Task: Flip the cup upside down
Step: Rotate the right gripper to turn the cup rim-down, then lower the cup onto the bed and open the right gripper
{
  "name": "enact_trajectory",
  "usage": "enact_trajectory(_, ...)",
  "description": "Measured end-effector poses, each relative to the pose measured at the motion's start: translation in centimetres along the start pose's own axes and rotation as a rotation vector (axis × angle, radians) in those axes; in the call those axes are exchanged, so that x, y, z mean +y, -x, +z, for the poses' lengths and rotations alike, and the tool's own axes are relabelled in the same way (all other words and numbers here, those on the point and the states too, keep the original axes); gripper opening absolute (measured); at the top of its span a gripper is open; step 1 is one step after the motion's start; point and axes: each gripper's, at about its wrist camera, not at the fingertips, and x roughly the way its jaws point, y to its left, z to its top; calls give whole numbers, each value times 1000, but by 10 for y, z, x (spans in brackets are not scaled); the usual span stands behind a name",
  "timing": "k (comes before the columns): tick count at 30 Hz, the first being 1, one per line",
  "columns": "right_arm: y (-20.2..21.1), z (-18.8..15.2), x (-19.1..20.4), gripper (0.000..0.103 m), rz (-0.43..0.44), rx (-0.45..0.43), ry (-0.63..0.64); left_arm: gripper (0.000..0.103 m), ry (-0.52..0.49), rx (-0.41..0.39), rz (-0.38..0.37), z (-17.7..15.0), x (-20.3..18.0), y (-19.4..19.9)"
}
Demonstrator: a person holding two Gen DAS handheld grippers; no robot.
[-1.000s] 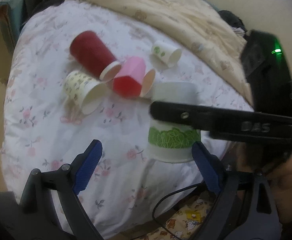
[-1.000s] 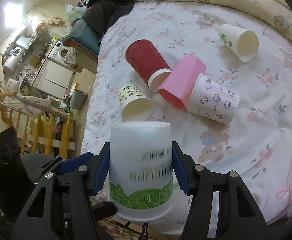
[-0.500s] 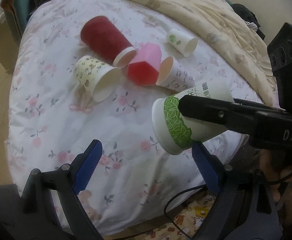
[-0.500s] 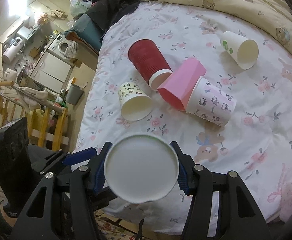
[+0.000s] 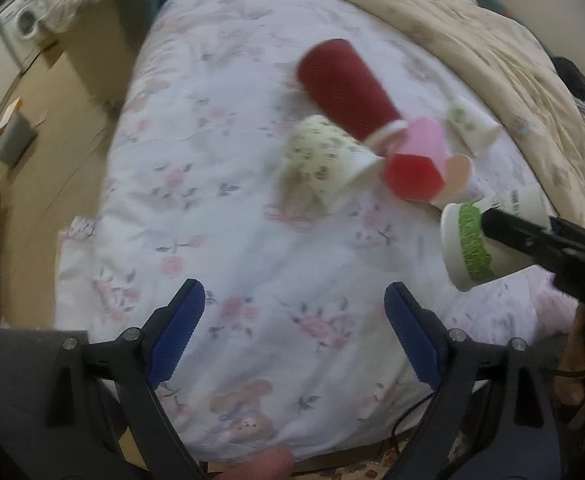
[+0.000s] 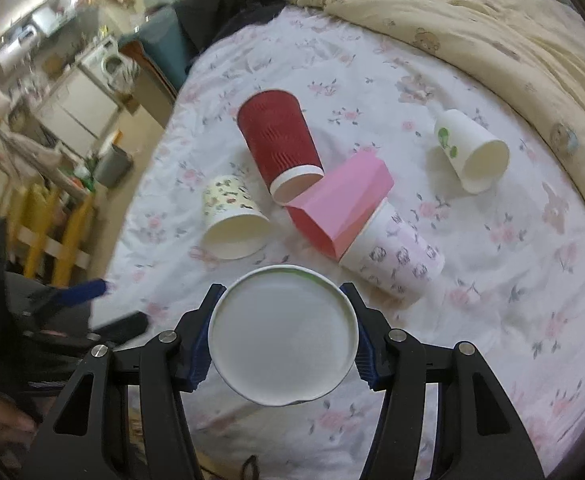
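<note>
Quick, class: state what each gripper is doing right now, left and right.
Left gripper: open, holding nothing, above the bedsheet.
Right gripper: shut on the green-banded white paper cup, held tipped on its side.

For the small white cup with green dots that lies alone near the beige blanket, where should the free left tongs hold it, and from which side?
Grip the small white cup across its side wall near the middle, coming from above. It lies on its side on the bedsheet, apart from the other cups, so both flanks look free. The left tongs are open; the right tongs hold the green-banded cup.
</note>
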Motion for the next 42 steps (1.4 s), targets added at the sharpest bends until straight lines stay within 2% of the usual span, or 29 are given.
enact_trajectory(4,-33,8,12,60,-48,40,77,89,32,-8,26,1,11,2)
enact_trajectory(10,-75,10,31,60,-105,84,171,90,58,10,22,3,17,0)
enact_trajectory(14,-85,8,40,61,-147,91,222,90,65,19,27,3,19,-1)
enact_trajectory(18,-90,7,35,63,-148,105,208,90,62,25,32,3,17,-3)
enact_trajectory(20,-89,8,33,70,-115,117,190,90,56,23,29,4,16,-2)
enact_trajectory(21,-89,9,31,79,-102,123,177,90,53,19,33,3,16,-2)
enact_trajectory(22,-87,9,30,83,-97,119,163,90,50,14,38,3,15,-1)
enact_trajectory(26,-70,8,29,85,-69,114,127,90,39,-17,45,3,14,5)
enact_trajectory(28,-55,3,32,86,-79,94,137,90,17,-49,60,2,11,11)
enact_trajectory(31,-27,-5,30,90,-67,46,102,90,12,-91,32,2,9,22)
enact_trajectory(34,6,-19,27,100,-33,-32,47,90,-18,-127,-10,-2,3,32)
enact_trajectory(37,37,-39,24,100,-26,-121,-3,90,-49,-168,-26,-7,-5,41)
enact_trajectory(39,53,-49,20,100,-46,-178,-52,90,-67,-209,-27,-13,-10,49)
enact_trajectory(42,71,-66,14,100,-142,-270,-117,94,-87,-277,-14,-23,-15,62)
